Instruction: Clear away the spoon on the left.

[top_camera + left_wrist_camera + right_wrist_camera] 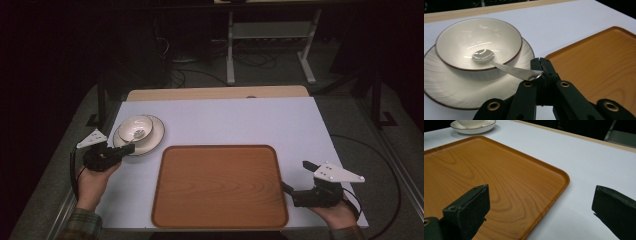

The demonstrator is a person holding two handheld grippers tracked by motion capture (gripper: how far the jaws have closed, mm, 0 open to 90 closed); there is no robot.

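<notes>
My left tongs (pixel 541 65) are clamped on the tip of the handle of a slim polished steel spoon (pixel 499 62); the jaws meet with only the flat handle end between them. The spoon runs away from the tongs, its head lying inside a cream ceramic bowl with a dark rim (pixel 477 41), its handle crossing the near rim. The bowl stands on a matching ribbed cream plate (pixel 446 85), just ahead of the left tongs on the white-covered desk (pixel 240 120). My right tongs (pixel 539 212) hang open and empty, one jaw over the near corner of a rounded-corner wooden tray (pixel 486 177), the other over bare desk; the crockery lies well apart from them, at the tray's far side. Judgement: the spoon is light and stiff, but smooth metal, so a grip this close to the end may let it pivot or slip; a hold further down the handle would be steadier. The bowl and plate are fragile and could rattle or shift if the spoon drags on the rim.
</notes>
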